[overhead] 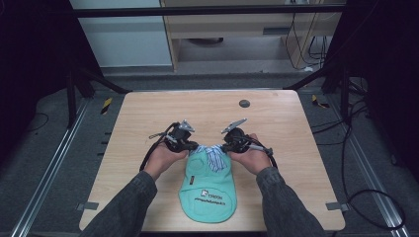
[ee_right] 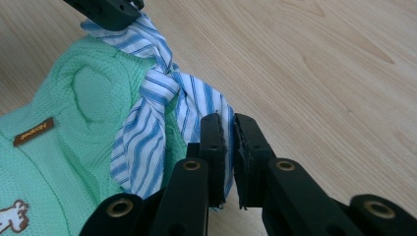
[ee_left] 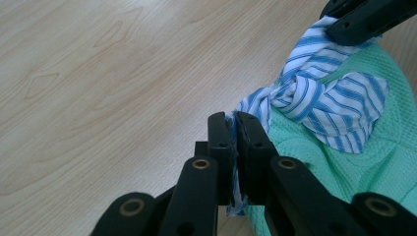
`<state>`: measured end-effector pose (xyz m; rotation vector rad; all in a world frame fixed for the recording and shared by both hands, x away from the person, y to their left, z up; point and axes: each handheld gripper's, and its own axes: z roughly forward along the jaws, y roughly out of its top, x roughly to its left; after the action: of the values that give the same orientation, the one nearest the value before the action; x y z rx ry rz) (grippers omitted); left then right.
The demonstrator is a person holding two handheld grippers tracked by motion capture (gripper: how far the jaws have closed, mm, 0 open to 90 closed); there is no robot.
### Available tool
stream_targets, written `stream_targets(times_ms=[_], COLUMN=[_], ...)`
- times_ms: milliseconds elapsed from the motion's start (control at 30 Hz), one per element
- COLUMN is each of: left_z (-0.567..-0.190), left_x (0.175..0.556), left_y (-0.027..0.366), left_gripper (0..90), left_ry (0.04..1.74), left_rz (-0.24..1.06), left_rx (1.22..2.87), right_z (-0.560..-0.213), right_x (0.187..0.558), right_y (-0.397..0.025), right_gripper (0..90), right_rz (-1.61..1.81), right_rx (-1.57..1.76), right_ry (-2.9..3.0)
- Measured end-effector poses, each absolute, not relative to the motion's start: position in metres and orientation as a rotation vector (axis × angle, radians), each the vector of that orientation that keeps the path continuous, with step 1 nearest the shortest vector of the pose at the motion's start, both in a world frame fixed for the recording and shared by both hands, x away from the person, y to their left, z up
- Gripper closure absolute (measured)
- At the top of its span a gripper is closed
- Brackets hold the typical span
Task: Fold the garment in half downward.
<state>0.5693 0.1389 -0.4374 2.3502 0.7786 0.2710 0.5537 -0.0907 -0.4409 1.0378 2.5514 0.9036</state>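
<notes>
Garment: we see a mint-green garment (overhead: 208, 190) flat on the worktop (overhead: 276, 123), near the front edge, collar end away from the person.
Tie: a blue-striped tie (overhead: 213, 154) sits at the collar end, knotted in the middle, with 2 loose ends.
Left tool: the left tool (ee_left: 235, 129) is pinched tight on 1 end of the tie, cloth showing between its jaws.
Right tool: the right tool (ee_right: 227, 129) has its jaws narrow, the other end of the tie caught between them.
Layout: we note the 2 tools on either side of the knot, close together, both low over the worktop.
Marks: small brown label (ee_right: 33, 131) on the garment's chest.
</notes>
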Motion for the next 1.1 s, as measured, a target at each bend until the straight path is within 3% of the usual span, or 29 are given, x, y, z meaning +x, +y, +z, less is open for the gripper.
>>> stream_targets(times_ms=[1100], left_z=[-0.420], left_x=[0.570], left_y=[0.145], left_gripper=[85.8], left_ry=[0.760], left_rz=[0.286], left_rx=[2.333], right_z=[-0.418], right_x=[0.555], right_y=[-0.087], right_gripper=[84.0], right_rz=[0.884], right_rx=[0.930], right_ry=[2.571])
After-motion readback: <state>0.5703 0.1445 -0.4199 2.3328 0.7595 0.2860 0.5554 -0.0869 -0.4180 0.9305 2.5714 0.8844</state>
